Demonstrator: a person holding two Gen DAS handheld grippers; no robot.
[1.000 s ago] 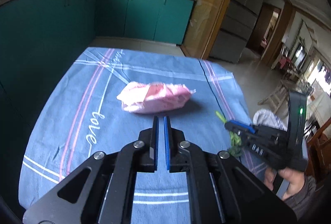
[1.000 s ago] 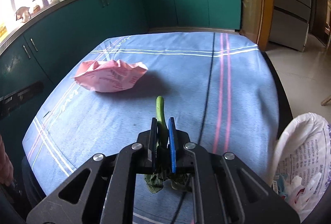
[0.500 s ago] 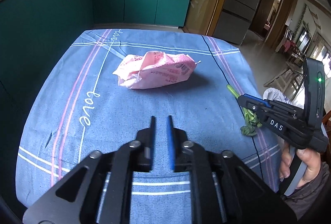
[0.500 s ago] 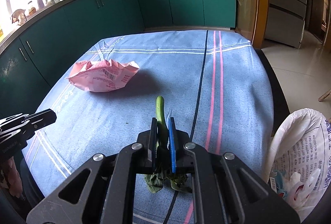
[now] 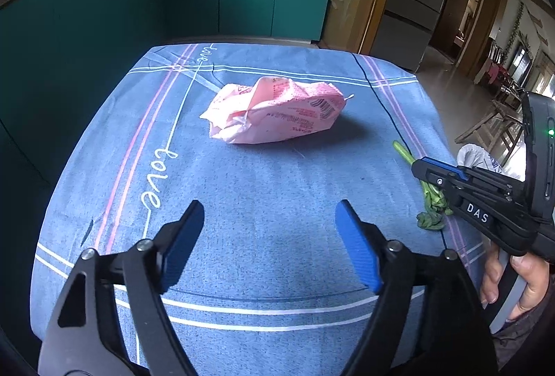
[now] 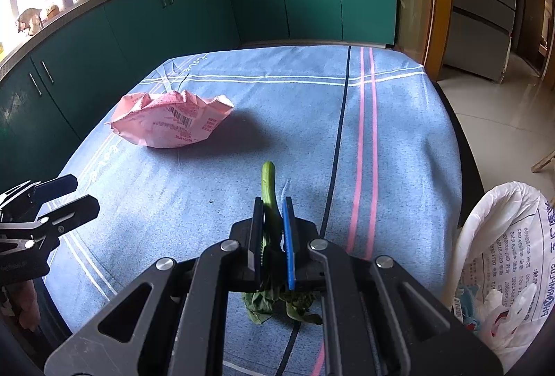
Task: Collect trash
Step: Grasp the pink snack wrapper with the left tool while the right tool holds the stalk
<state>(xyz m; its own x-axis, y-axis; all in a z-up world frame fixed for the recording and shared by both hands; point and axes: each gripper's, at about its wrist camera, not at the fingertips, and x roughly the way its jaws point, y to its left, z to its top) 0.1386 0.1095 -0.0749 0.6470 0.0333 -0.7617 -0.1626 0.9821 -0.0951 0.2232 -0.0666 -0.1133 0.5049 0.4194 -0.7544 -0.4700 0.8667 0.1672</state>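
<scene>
A crumpled pink wrapper (image 5: 274, 110) lies on the blue tablecloth (image 5: 242, 195); it also shows in the right wrist view (image 6: 170, 122). My left gripper (image 5: 269, 213) is open and empty, above the cloth well short of the wrapper. My right gripper (image 6: 273, 207) is shut on a green vegetable stalk (image 6: 269, 181), its wilted leaves hanging below the fingers. From the left wrist view the right gripper (image 5: 421, 168) holds the stalk (image 5: 430, 202) near the table's right edge.
A white trash bag (image 6: 510, 258) with rubbish inside stands open beside the table's right edge. Teal kitchen cabinets (image 6: 242, 5) run behind and to the left. The left gripper (image 6: 59, 194) shows at the left edge of the right wrist view.
My left gripper has opened wide from nearly shut and pulled back from the wrapper. The right gripper still holds the stalk and has barely moved.
</scene>
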